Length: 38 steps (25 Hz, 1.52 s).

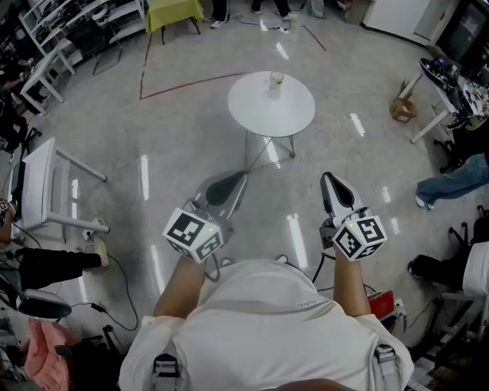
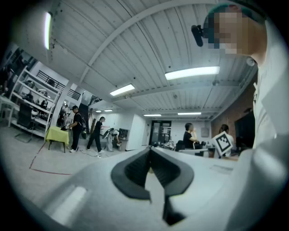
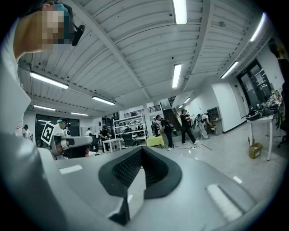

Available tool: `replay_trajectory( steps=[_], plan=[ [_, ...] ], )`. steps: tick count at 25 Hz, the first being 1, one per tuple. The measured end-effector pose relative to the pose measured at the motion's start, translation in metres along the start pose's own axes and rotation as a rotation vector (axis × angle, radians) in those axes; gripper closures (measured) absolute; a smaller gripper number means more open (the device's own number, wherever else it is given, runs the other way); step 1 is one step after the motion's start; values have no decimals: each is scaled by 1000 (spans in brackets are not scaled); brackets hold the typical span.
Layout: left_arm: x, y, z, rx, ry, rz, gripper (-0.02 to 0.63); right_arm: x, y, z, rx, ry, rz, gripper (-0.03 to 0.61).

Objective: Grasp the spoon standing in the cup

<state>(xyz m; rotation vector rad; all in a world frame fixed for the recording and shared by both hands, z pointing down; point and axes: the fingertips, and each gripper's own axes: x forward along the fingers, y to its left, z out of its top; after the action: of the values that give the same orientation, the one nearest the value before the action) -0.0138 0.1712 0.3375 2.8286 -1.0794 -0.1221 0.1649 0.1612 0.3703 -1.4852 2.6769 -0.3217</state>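
Note:
A small cup (image 1: 276,78) stands at the far side of a round white table (image 1: 260,111), well ahead of me across the floor. Something thin stands in it, too small to make out as a spoon. I hold both grippers close to my body, far short of the table. The left gripper (image 1: 223,188) (image 2: 150,151) is shut with nothing in it. The right gripper (image 1: 333,182) (image 3: 141,151) is also shut and empty. Both gripper views look up toward the ceiling and across the room, and neither shows the cup or the table.
A white chair (image 1: 44,191) stands at the left and a yellow-covered table (image 1: 174,12) at the back. At the right are a cardboard box (image 1: 403,109), a white desk (image 1: 442,90) and a seated person's legs (image 1: 457,180). Cables lie on the floor near my feet.

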Motion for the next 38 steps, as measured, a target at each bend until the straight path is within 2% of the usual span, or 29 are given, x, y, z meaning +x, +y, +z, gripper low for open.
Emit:
replay_trajectory(
  steps=[13,23,32,38],
  plan=[
    [-8,-3,-2,-4,0,-6,611,2,11,-2,-5,1,11,574],
    [-21,3,-3,-18,-5,-2,611,6,15,-5,57,0,7,575],
    [-83,44,-5,-50,-9,37,611,41,81,-20,38,9,55,574],
    [-100,68,-28,-100,1,14,610,50,96,-40,10,79,-20,574]
  ],
)
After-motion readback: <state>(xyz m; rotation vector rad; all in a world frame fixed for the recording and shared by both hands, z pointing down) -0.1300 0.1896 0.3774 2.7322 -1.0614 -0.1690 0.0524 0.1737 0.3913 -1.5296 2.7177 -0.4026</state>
